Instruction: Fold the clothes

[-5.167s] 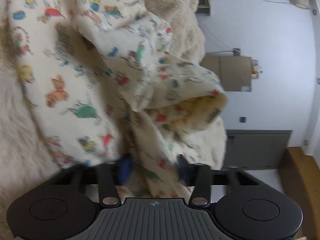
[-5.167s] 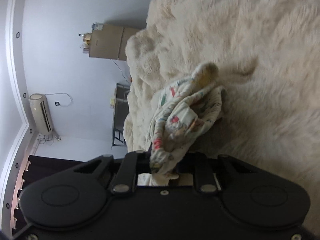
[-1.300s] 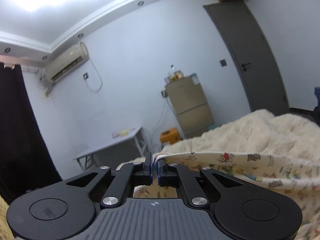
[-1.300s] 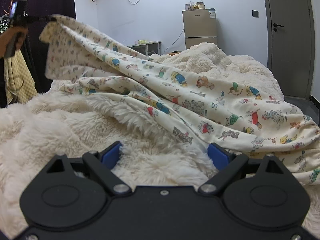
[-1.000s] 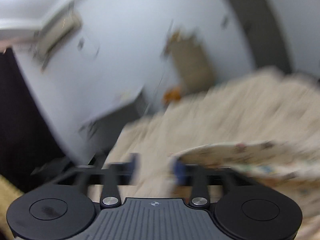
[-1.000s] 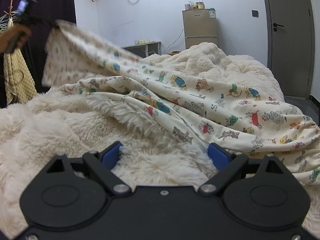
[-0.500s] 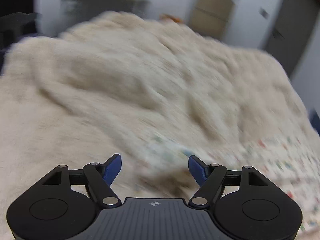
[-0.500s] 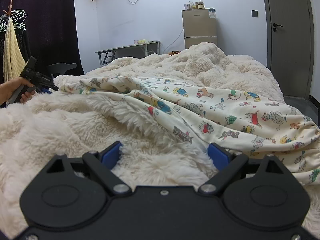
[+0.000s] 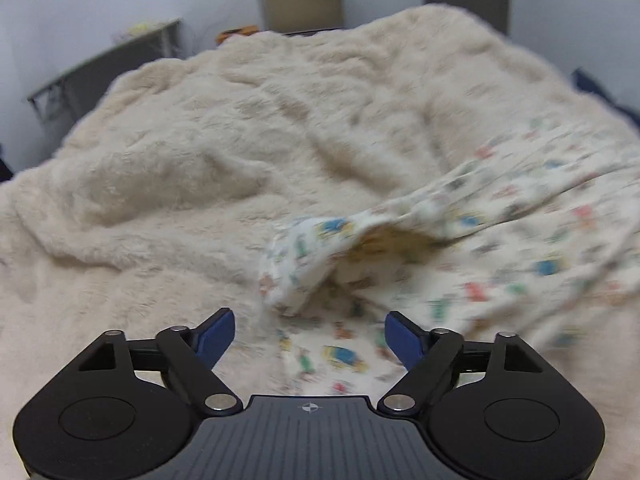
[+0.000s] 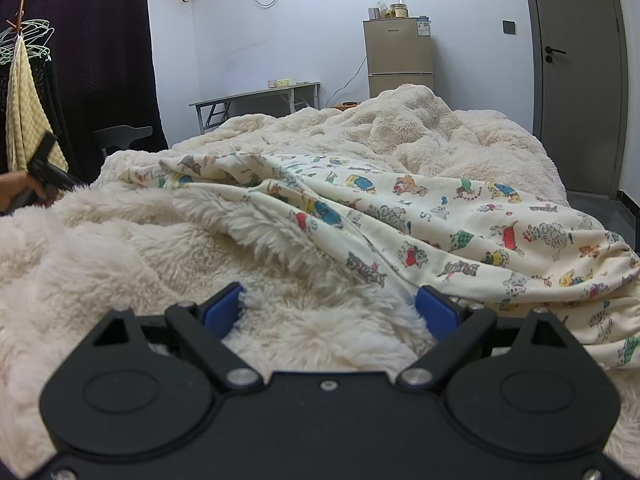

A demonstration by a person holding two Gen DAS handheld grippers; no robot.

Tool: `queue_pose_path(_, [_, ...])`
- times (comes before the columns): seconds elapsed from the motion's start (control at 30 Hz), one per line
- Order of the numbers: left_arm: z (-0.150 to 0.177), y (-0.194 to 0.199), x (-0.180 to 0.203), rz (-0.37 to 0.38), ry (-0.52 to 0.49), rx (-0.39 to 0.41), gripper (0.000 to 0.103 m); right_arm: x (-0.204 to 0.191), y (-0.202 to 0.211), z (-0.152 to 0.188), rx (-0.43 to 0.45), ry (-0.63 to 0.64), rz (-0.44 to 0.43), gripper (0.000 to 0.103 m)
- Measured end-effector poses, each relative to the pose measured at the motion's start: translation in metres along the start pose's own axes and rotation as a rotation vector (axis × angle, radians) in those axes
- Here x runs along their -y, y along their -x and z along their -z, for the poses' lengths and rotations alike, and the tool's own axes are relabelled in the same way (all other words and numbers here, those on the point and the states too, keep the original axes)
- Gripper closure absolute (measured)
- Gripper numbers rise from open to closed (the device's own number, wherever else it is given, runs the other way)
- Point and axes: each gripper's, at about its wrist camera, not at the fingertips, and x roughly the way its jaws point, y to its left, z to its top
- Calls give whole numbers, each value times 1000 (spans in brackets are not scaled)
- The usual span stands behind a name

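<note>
A cream garment printed with small coloured animals lies spread over a fluffy cream blanket. Its near corner is curled up just ahead of my left gripper, whose jaws are opening, wide apart, with cloth lying below them and nothing pressed between the blue pads. My right gripper rests low in the blanket's fur beside the garment's edge, its jaws wide open and empty. In the right wrist view the left gripper shows at the far left, held by a hand.
A small fridge and a grey door stand against the far wall. A narrow grey table sits behind the bed. A yellow towel on hangers and a dark curtain are at the left.
My left gripper let go of the garment's corner, opened wide and came down toward the bed. The lifted cloth dropped flat onto the blanket. The right gripper stayed still.
</note>
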Motion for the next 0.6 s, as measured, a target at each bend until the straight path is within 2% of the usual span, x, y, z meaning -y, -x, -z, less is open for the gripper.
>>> queue_pose_path(0.03, [2,-4,1,-19,-7,10,25,0,0,0,0,0,0,10])
queue_pose_path(0.1, [4,-16,18,-89,-85,87,47,0,0,0,0,1,0,10])
queue_pose_path(0.13, [2,-19,24,-116,-123,101,82,0,0,0,0,1,1,10])
queue_pose_path(0.17, [-2,-21,29,-134,-157,96,100,0,0,0,-1,0,1,10])
queue_pose_path(0.2, [-9,-17,33,-175,-195,99,103,0,0,0,-2,2,2,10])
queue_pose_path(0.23, [-17,-4,34,-212,-216,135,103,-1,1,0,-1,4,4,10])
queue_pose_path(0.3, [-32,38,27,-225,-193,222,103,-1,1,1,0,4,3,10])
queue_pose_path(0.4, [-48,103,18,-195,-172,316,103,-1,1,1,1,3,1,10])
queue_pose_path(0.43, [-57,142,12,-176,-169,368,102,-1,1,1,2,3,1,10])
queue_pose_path(0.53, [-81,217,-6,-152,-132,471,102,-1,1,1,2,3,1,10])
queue_pose_path(0.6, [-99,239,-20,-148,-96,499,102,-1,1,0,2,4,2,10])
